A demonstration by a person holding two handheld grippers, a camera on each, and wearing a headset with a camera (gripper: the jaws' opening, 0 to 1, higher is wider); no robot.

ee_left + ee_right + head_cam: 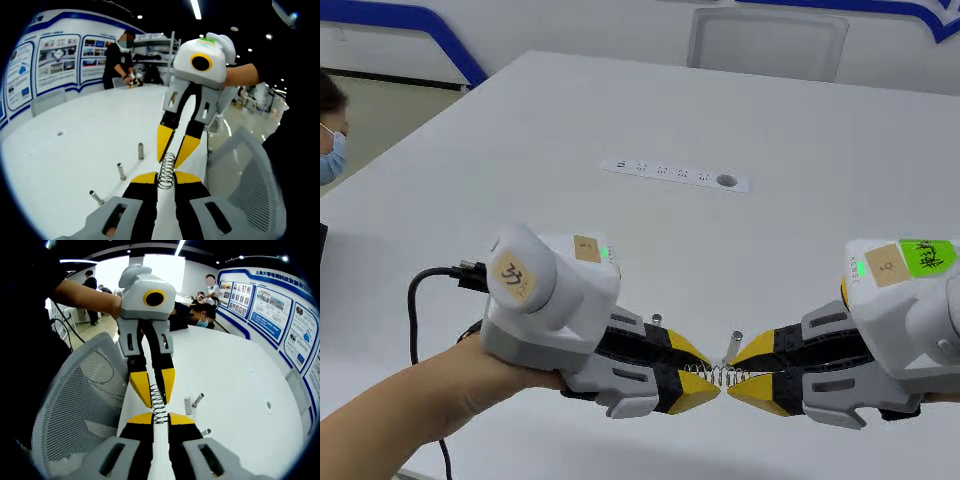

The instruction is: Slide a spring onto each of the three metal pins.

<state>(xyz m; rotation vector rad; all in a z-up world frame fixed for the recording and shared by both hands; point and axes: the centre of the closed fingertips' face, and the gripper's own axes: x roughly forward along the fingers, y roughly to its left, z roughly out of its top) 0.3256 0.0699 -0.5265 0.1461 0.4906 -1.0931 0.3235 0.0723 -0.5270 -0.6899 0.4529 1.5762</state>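
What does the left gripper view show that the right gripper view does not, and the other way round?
The left gripper view gives three metal pins standing in a row on the white table, and the right gripper seen from the front. The right gripper view gives a short ribbed piece, probably a second spring, beside one pin, and the left gripper seen from the front. Both share the spring held at its ends by the two grippers, and a grey mesh chair.
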